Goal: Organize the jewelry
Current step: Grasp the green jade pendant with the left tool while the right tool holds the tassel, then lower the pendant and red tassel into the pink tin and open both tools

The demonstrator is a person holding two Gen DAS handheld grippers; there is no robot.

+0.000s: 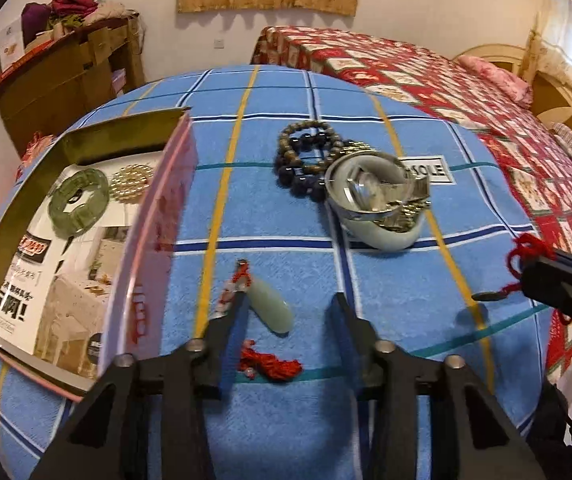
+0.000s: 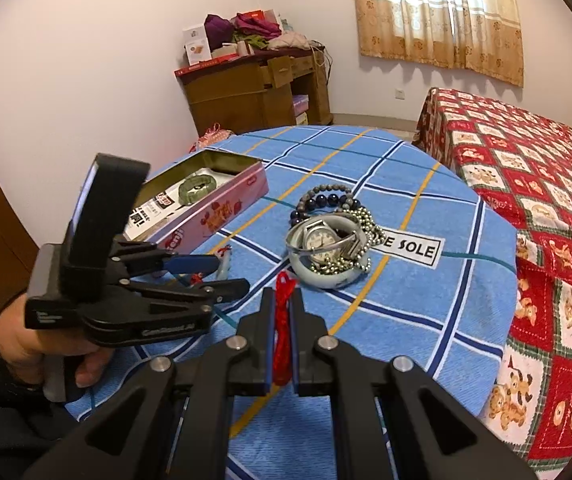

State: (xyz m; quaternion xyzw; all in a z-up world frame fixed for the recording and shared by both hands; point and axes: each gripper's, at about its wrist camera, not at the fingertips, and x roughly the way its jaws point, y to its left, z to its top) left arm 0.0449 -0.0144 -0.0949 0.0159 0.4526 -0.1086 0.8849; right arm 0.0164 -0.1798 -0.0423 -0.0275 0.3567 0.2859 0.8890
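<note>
We hold our left gripper (image 1: 289, 304) low over a table draped in a blue checked cloth (image 1: 385, 292), its jaws spread wide and gripping nothing; a pale jade pendant (image 1: 272, 308) on a red tasselled cord lies between them, just beside the left finger. Our right gripper (image 2: 282, 300) is raised above the cloth's near edge, jaws pinched together on a red cord (image 2: 284, 320) whose loop sticks up past the fingertips.

We count one open pink tin (image 1: 142, 248) at the left, holding two pieces: a green jade ring (image 1: 78, 203) and a gold beaded piece (image 1: 132, 181), side by side on a printed leaflet. At the centre sits one heap: a pale bangle (image 1: 381, 236) with a metal-strapped watch (image 1: 369, 192) and ball chain inside it, touching dark and brown bead bracelets (image 1: 305, 158); how many strands we cannot tell.

Behind stand a bed with a red patchwork quilt (image 2: 533, 200), a brown dresser (image 2: 254, 88) piled with clothes and boxes, and gold curtains (image 2: 441, 12).
</note>
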